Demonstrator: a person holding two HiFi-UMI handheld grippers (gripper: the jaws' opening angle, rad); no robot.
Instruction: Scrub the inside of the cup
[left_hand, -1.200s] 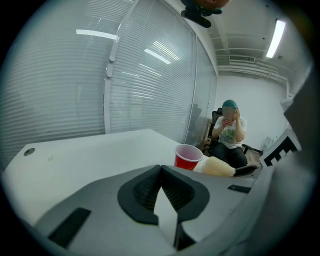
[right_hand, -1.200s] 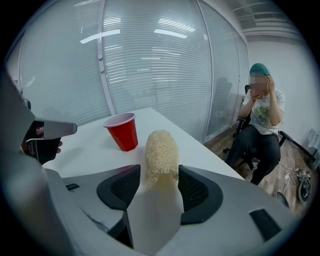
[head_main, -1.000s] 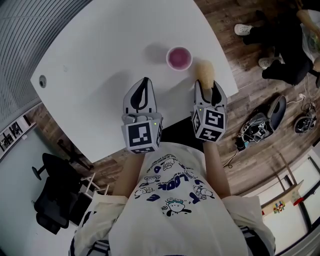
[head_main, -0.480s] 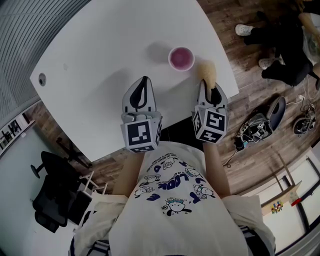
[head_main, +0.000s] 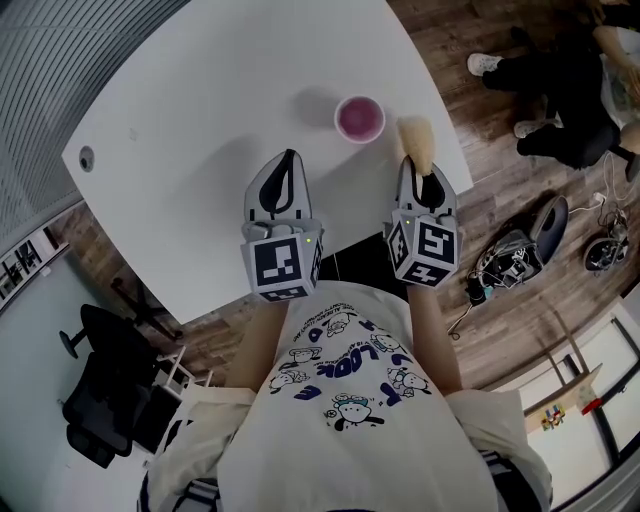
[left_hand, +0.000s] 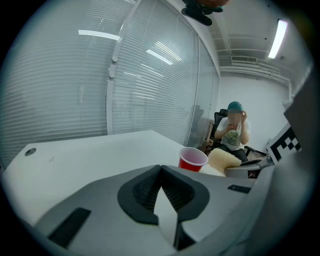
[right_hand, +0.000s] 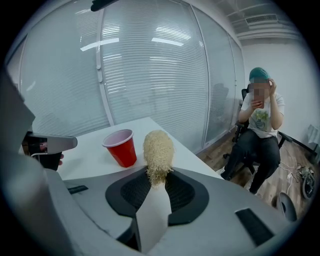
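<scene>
**Scrubber pinched on the right, cup ahead and to its left**

The right hand-held gripper (right_hand: 159, 182) has a narrow opening. Its jaws have just been closing, and the pads now pinch the lower end of a pale, fibrous scrubber (right_hand: 158, 152). The rest of the scrubber sticks out past the fingertips, with its long axis running along the line the gripper points, forward and slightly down toward the table (head_main: 200, 90). In the head view the scrubber head hangs over the table's near right edge.

The left hand-held gripper (left_hand: 160, 170) has its jaws closed together with nothing between them. It hovers over the near part of the table, beside the right one but well apart from it.

The red cup (head_main: 359, 118) stands upright on the table with its mouth open to the ceiling and nothing inside that can be made out. It sits beyond both sets of fingertips, in the gap between the lines the two grippers point along. From the right hand-held gripper it lies ahead and to the left. The scrubber tip is close to its right side but does not touch it. The left fingertips are somewhat farther from the cup, which lies ahead and to their right.

The coming move likely turns on the mismatch of axes. The cup's axis is vertical, while the scrubber lies closer to level. I judge the right hand must carry the scrubber left over the rim and tip it steeply down to enter the mouth. The empty left hand-held gripper is well placed to steady the light cup against tipping.
</scene>
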